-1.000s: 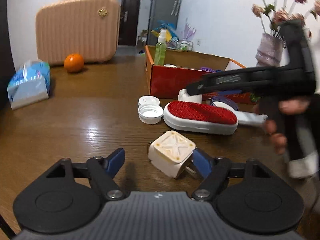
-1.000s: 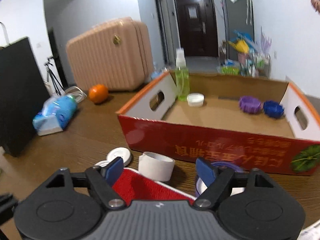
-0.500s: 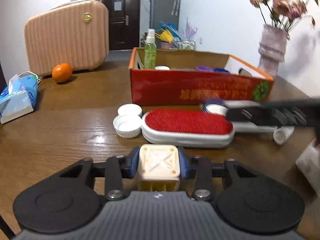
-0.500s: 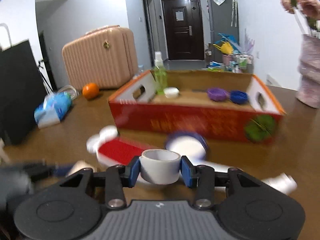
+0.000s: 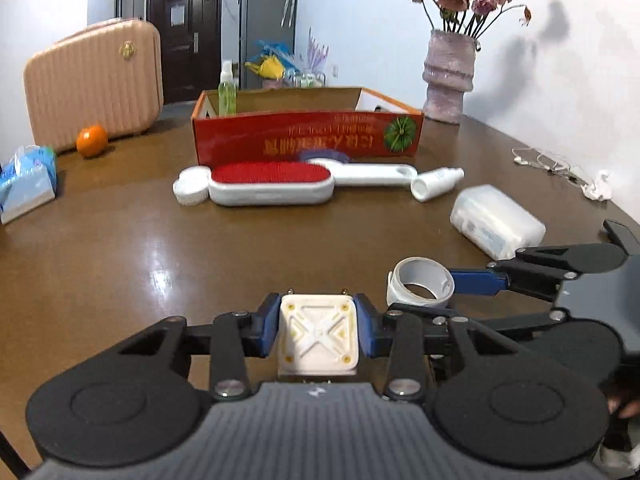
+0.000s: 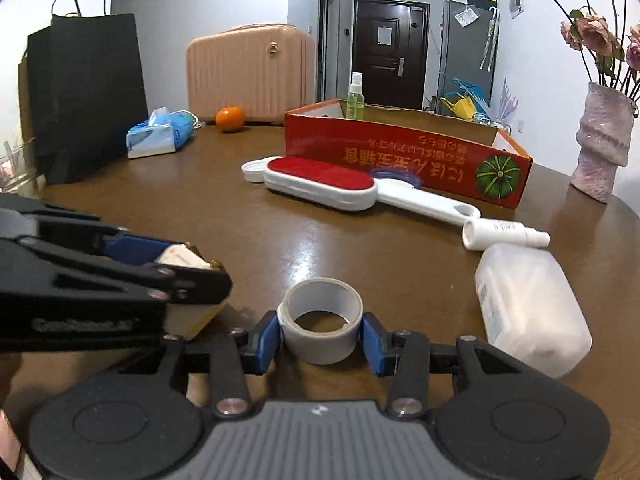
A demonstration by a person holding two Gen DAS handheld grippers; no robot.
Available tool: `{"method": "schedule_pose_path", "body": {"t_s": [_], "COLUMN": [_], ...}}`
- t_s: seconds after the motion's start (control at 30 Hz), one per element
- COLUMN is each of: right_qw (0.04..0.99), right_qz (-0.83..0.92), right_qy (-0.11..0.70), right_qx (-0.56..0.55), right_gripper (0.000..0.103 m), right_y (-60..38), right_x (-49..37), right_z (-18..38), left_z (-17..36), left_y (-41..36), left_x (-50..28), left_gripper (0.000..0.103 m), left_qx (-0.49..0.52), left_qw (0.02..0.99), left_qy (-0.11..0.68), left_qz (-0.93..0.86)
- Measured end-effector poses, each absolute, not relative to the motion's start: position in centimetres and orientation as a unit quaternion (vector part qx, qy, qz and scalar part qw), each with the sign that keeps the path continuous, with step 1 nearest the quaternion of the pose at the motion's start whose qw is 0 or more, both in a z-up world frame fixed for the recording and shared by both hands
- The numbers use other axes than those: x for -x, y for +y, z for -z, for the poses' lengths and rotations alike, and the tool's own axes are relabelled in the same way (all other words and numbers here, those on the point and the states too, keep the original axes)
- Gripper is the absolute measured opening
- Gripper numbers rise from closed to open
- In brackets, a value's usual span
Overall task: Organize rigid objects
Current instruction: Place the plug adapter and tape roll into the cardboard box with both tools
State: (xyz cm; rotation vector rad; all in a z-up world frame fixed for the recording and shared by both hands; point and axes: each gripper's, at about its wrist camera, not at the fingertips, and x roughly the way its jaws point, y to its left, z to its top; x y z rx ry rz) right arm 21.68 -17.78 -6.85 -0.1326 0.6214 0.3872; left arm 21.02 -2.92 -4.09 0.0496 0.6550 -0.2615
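At the bottom centre of the left wrist view, the left gripper (image 5: 318, 330) points forward and slightly down over the wooden table (image 5: 120, 248), its blue pads clamping a white square plug (image 5: 318, 334). Lower right there, the right gripper (image 6: 322, 330) reaches in, clasping a tape roll (image 6: 320, 320). The red box (image 5: 308, 136) sits upper centre.

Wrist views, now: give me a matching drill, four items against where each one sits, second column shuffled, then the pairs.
Items:
1. white plug adapter
2. tape roll
3. green spray bottle
4. orange

Places:
A. standing inside the red cardboard box
B. between the jaws of the right gripper
C. on the table by the pink suitcase
D. between the jaws of the left gripper

Pairs: 1-D, 2-B, 3-A, 4-C
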Motion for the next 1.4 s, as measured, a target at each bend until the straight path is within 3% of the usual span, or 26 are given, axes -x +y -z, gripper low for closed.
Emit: {"method": "schedule_pose_path", "body": {"t_s": [0.13, 0.37, 0.43, 0.5, 0.53, 0.77, 0.93, 1.03, 1.2, 1.4], "right_qw": [0.933, 0.930, 0.930, 0.930, 0.930, 0.933, 0.936, 0.934, 0.914, 0.889], "right_qz": [-0.189, -0.202, -0.200, -0.193, -0.190, -0.213, -0.238, -0.225, -0.177, -0.172], "right_qy": [0.298, 0.295, 0.296, 0.301, 0.304, 0.287, 0.252, 0.275, 0.364, 0.422], "right_qx": [0.073, 0.086, 0.088, 0.084, 0.077, 0.042, 0.053, 0.038, 0.041, 0.052], "right_gripper": [0.048, 0.051, 0.051, 0.048, 0.042, 0.042, 0.042, 0.042, 0.042, 0.043], "right_y": [-17.7, -17.6, -17.8, -18.2, -18.5, -20.7, -21.6, -21.1, -18.5, -16.1], "right_x": [-21.1, -21.0, -21.1, -21.5, -21.7, -24.7, -34.3, -45.2, -60.0, -67.8], "right_z": [6.5, 6.3, 6.5, 6.7, 6.7, 3.5, -1.7, -2.9, -0.6, 2.5], "left_z": [3.8, 3.6, 3.9, 4.4, 4.8, 1.9, -3.4, -4.8, -2.3, 0.2], "left_y": [-2.9, -2.1, -1.6, -1.4, -1.3, -1.1, 0.4, 0.5, 0.2, -0.3], "left_x": [-20.4, -20.2, -20.5, -20.9, -21.1, -24.5, -34.3, -44.3, -57.6, -62.4], "left_gripper": [0.041, 0.057, 0.058, 0.043, 0.040, 0.039, 0.039, 0.039, 0.039, 0.037], "left_qx": [-0.026, -0.010, 0.007, 0.020, 0.023, 0.023, 0.022, 0.007, -0.010, -0.022], "left_qw": [0.941, 0.939, 0.933, 0.928, 0.925, 0.933, 0.939, 0.937, 0.925, 0.910], "left_qy": [0.315, 0.324, 0.337, 0.347, 0.353, 0.317, 0.283, 0.307, 0.369, 0.405], "left_qz": [0.125, 0.118, 0.124, 0.134, 0.138, 0.170, 0.192, 0.168, 0.089, 0.081]}}
